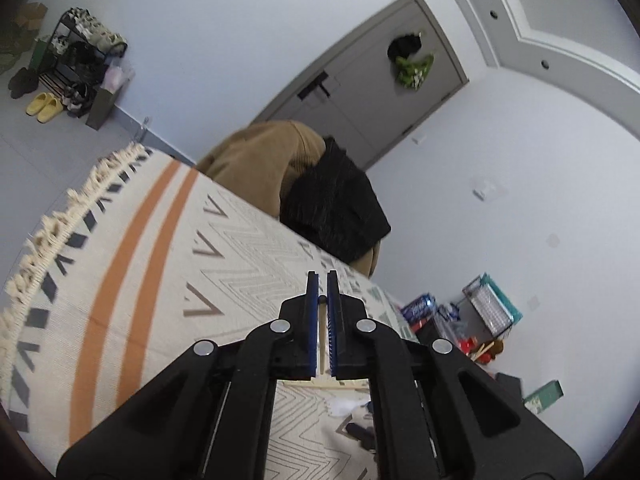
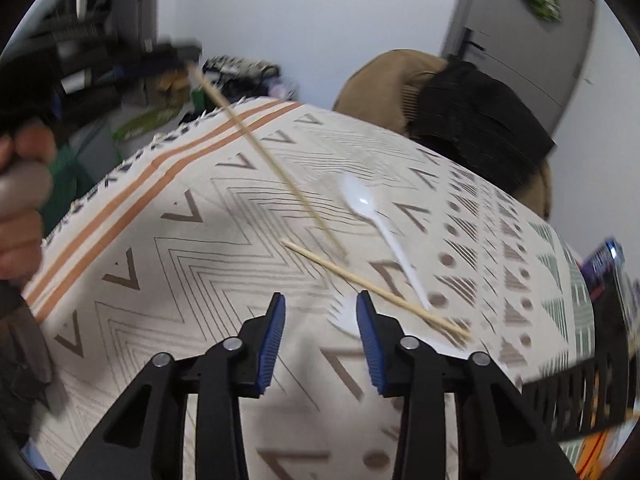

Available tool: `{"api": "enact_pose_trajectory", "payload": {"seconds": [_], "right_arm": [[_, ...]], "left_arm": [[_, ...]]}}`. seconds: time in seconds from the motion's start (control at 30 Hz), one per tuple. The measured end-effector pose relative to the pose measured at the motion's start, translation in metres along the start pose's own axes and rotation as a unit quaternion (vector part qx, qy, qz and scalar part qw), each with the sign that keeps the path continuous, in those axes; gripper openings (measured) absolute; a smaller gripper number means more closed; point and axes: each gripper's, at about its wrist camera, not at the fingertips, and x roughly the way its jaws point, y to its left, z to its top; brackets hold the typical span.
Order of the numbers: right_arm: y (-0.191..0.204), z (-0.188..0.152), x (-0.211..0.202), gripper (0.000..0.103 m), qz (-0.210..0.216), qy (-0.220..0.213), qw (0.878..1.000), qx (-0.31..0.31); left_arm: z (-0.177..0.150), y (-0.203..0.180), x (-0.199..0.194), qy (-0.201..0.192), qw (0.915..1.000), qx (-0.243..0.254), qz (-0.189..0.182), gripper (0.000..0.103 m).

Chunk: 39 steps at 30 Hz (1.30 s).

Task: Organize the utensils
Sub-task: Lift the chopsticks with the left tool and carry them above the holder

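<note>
Currently: one chopstick lifted, one chopstick, spoon and fork lying on the tablecloth (image 2: 168, 248).
Left gripper (image 1: 322, 280): clamped tight on a wooden chopstick (image 2: 256, 148); seen from the right wrist, the stick slants down from the jaws, its far tip near the cloth.
Right gripper (image 2: 321, 304): jaws partway apart, nothing between the pads, poised above a white plastic fork (image 2: 345, 320).
Second chopstick (image 2: 376, 290): flat on the cloth, just beside the white plastic spoon (image 2: 372, 220).
Handling (judged): all light, thin and stiff; plastic likely slick, sticks roll. Pinch mid-shaft or mid-handle.
Containers: a black perforated basket (image 2: 580, 392) at right edge; contents cannot be told.
</note>
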Motion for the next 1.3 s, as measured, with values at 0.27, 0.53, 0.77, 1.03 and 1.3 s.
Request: {"api": "enact_pose_trajectory", "payload": {"seconds": [0.27,0.53,0.77,1.03,1.3], "right_arm": [[0.031,0.031,0.043,0.025,-0.011,0.027,0.997,-0.072],[0.046,0.043,0.07,0.023,-0.029,0.049,0.992,-0.116],[0.039,0.044,0.08,0.012,-0.032,0.048,0.991,-0.121],[0.017,0.053,0.025,0.008,-0.047,0.003,0.994,-0.095],[-0.058,0.051,-0.082,0.005,-0.089,-0.087,0.992,-0.002]], "left_arm": [[0.013,0.017,-0.016,-0.037,0.9985,-0.018,0.035,0.005],[0.017,0.039,-0.012,-0.025,0.9974,-0.056,0.039,0.005],[0.013,0.035,-0.01,-0.02,0.9978,-0.05,0.039,0.005],[0.011,0.022,-0.009,-0.017,0.9987,-0.026,0.039,0.005],[0.002,-0.017,0.003,0.007,0.999,0.02,0.039,0.005]]}}
